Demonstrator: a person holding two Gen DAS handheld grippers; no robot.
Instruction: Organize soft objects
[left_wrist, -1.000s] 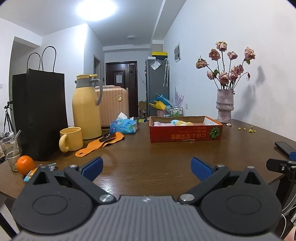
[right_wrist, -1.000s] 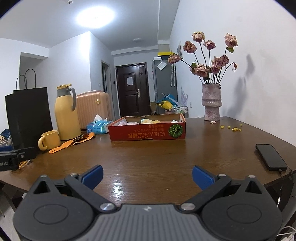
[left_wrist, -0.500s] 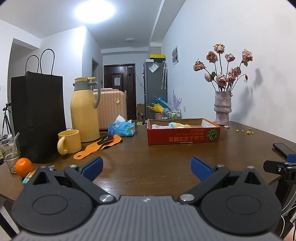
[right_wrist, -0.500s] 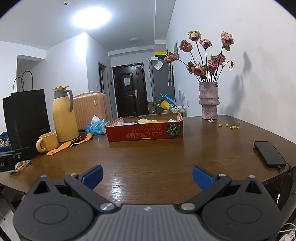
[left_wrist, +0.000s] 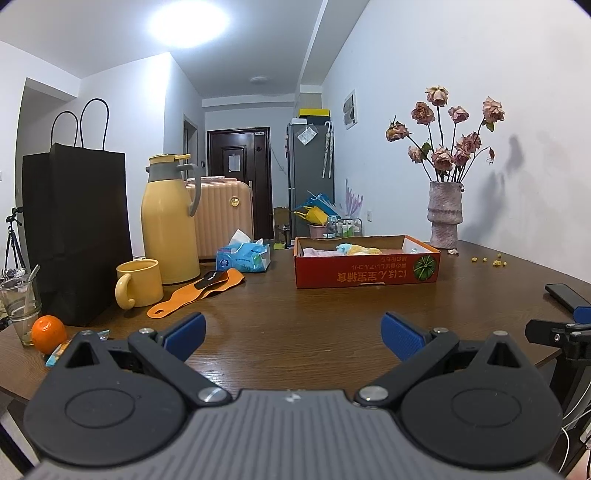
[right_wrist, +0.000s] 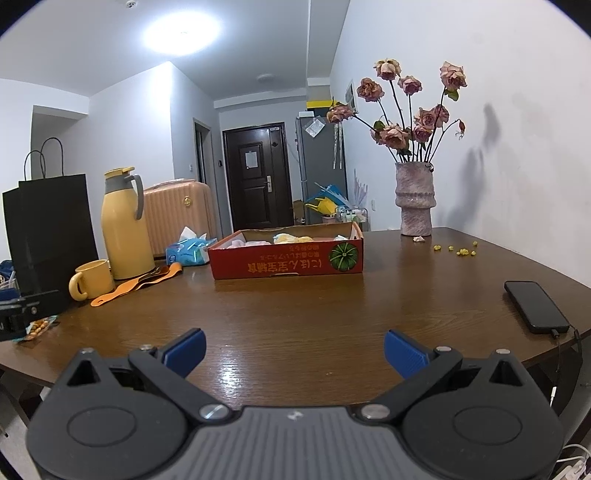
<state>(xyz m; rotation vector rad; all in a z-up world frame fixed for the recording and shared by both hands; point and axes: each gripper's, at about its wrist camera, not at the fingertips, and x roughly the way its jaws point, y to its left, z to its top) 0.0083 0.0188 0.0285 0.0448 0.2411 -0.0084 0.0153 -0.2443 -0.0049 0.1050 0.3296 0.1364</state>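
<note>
A red cardboard box (left_wrist: 367, 272) stands on the far side of the brown table (left_wrist: 295, 325); it also shows in the right wrist view (right_wrist: 288, 260). Soft pink, yellow and blue items (left_wrist: 352, 250) lie inside it, seen in the right wrist view as pale lumps (right_wrist: 288, 239). My left gripper (left_wrist: 293, 334) is open and empty, low over the table's near edge. My right gripper (right_wrist: 295, 350) is open and empty, also at the near edge, well short of the box.
At the left stand a black paper bag (left_wrist: 75, 236), yellow thermos (left_wrist: 168, 221), yellow mug (left_wrist: 138, 282), tissue pack (left_wrist: 243, 254), orange strap (left_wrist: 195, 293), an orange (left_wrist: 48, 332) and a glass (left_wrist: 18, 306). A vase of roses (right_wrist: 413, 199) and phone (right_wrist: 535, 306) are right.
Both grippers have drawn back and dipped slightly, so the box and table items sit a little farther away. Both stay open and empty.
</note>
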